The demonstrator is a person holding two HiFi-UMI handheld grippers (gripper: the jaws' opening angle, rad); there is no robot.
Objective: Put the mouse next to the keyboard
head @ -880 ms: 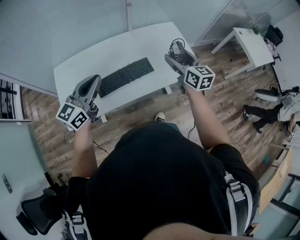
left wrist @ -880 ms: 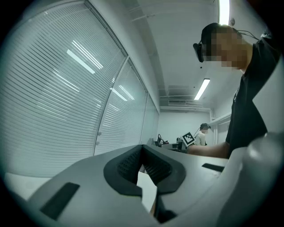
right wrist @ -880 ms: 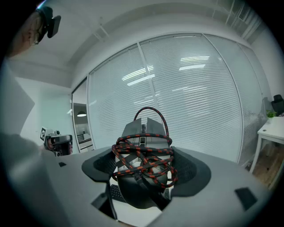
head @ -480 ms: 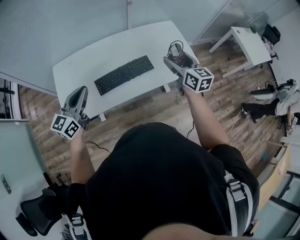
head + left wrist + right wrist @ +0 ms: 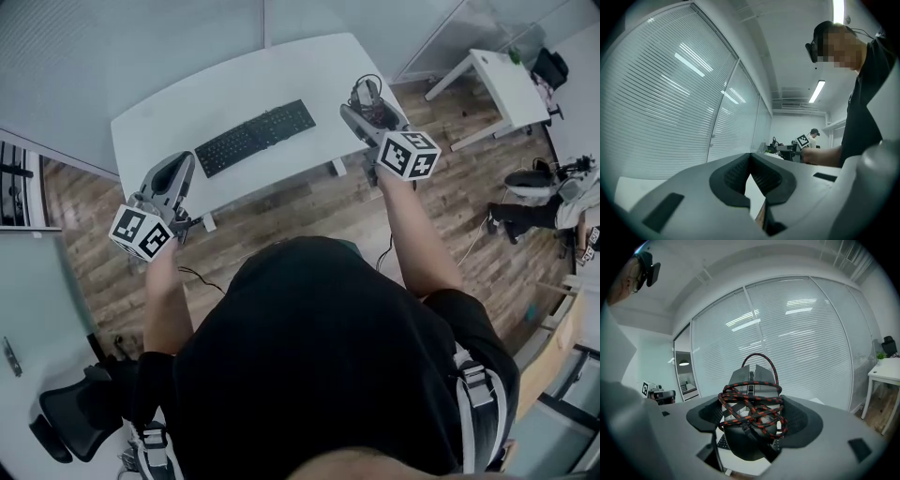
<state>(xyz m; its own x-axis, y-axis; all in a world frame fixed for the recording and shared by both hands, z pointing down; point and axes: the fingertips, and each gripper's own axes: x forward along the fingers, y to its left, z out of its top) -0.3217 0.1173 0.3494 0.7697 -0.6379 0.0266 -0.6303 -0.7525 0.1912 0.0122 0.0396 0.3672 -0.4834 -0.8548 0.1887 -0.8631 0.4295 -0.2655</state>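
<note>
A black keyboard (image 5: 255,137) lies aslant in the middle of the white desk (image 5: 178,103). My right gripper (image 5: 367,99) hovers over the desk's right end, shut on a dark mouse (image 5: 751,378). A red-and-black braided cable (image 5: 757,409) is wound round the mouse, which sits between the two pads with its buttons pointing away from the camera. The mouse (image 5: 364,94) is to the right of the keyboard and clear of it. My left gripper (image 5: 176,174) hangs at the desk's front left edge, its jaws together with nothing in them (image 5: 752,177).
A window wall with blinds runs behind the desk. A second white table (image 5: 506,89) stands at the far right, with a person (image 5: 539,211) low on the wooden floor near it. A black office chair (image 5: 70,412) is behind me at the left.
The left gripper swung out left of the desk, then came back to its front left edge. The right gripper kept hold of the mouse and drifted slightly right.
</note>
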